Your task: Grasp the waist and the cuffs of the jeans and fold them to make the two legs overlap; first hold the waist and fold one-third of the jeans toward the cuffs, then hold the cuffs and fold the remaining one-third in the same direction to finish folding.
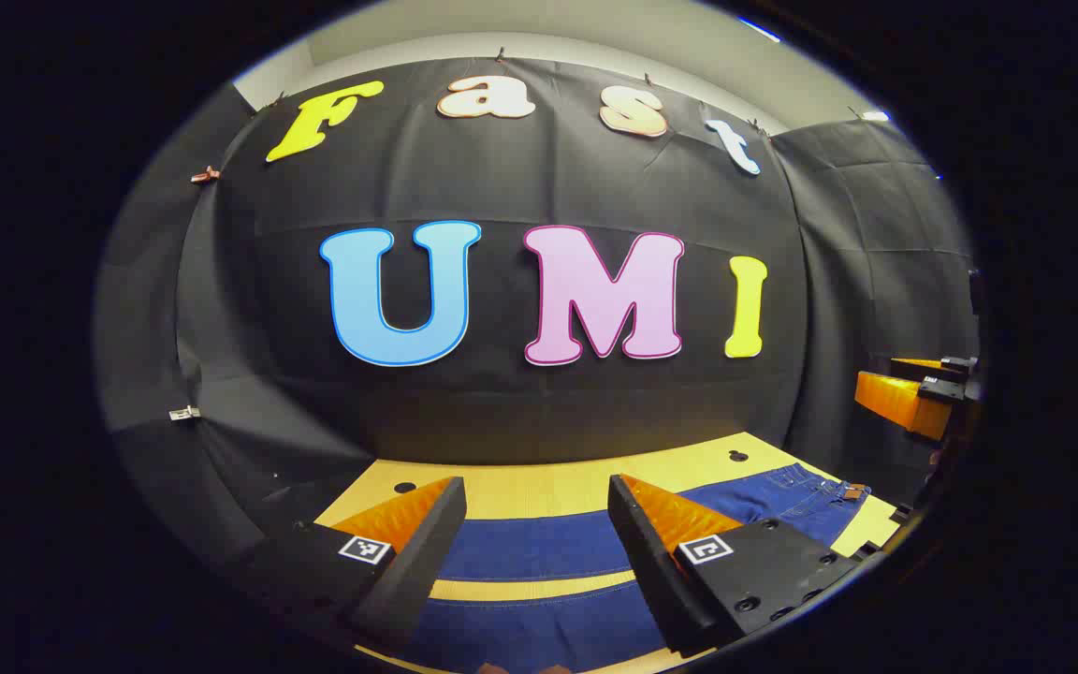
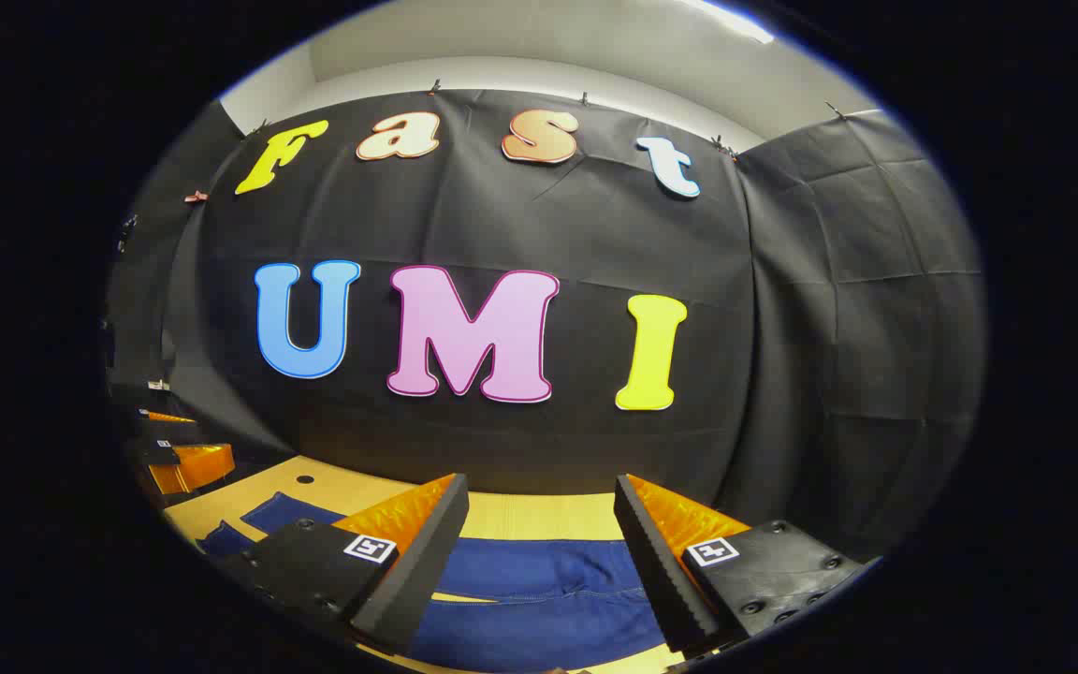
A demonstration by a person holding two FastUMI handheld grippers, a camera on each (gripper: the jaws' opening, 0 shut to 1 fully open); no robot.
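Jeans lie flat on the wooden table, legs apart, unfolded; left gripper and right gripper hover released. All folds remain.

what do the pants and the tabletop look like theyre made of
Jeans: apparently dark blue denim, matte, with light contrast stitching along the seams and a small tan patch at the waist. Table: looks like pale wood or wood-look laminate, smooth, with faint straight grain; which one I cannot tell.
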